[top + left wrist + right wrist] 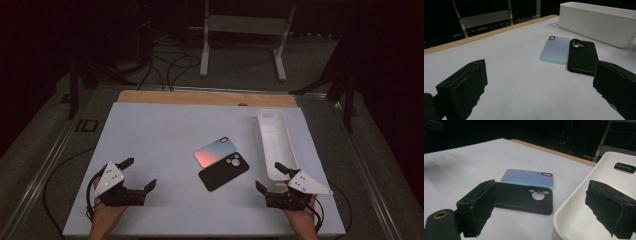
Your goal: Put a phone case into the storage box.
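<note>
Two phone cases lie flat, side by side and touching, mid-table on the white table top point(160, 140). The iridescent pink-blue phone case point(215, 150) sits farther from the person, the black phone case point(223, 173) nearer, camera cutouts toward the white tray point(271, 131). The tray stands lengthwise near the table's right edge, just beside the cases, empty as far as seen.

Left gripper point(138, 173) rests at the near left corner, jaws spread wide, nothing between them, well apart from the cases. Right gripper point(272, 176) rests at the near right, jaws also released and wide, gripping nothing; in the right gripper view one jaw hangs over the tray's near end, the other by the black case. Both hands hold the grippers from the bottom edge.
</note>
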Motion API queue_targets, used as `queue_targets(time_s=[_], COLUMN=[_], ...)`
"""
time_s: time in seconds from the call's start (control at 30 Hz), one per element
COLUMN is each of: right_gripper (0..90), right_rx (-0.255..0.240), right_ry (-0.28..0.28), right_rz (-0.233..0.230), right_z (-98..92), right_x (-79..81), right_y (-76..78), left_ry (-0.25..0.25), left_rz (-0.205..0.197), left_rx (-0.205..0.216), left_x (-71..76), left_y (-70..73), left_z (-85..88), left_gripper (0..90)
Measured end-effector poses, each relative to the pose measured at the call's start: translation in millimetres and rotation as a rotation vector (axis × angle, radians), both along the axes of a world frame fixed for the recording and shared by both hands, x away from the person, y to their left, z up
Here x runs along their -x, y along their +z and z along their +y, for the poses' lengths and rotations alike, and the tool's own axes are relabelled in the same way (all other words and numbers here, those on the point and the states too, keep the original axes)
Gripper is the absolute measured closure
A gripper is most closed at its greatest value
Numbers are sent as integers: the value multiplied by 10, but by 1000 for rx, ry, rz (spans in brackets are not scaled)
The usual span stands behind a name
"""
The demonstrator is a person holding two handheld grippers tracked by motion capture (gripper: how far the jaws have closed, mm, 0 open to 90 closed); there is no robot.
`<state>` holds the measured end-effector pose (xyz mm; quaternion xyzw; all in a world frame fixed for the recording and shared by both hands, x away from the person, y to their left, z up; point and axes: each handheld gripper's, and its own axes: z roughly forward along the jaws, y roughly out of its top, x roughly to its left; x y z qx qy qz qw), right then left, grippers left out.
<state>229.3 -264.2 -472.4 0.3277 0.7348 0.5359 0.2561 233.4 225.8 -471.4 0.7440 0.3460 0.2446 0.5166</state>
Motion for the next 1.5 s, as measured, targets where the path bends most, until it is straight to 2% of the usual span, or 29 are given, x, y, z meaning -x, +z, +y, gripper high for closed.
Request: queue_targets(time_s=[0.53,0.83,1.13,1.5], right_gripper=[99,99,99,99], right_rx=[7,21,37,36], right_ry=[-7,-8,-2,-5], right_rz=[12,5,-1,0], right_z=[11,50,86,91], right_x=[-9,-19,-46,-55], right_y=[-22,-10,19,31], left_ry=[9,8,19,-5], left_rz=[12,21,61,77], left_rx=[12,-16,-59,-67], left_x=[-13,-46,-202,-416], left_y=[2,22,73,126], left_z=[4,-84,-194,-347], left_gripper=[0,0,0,0])
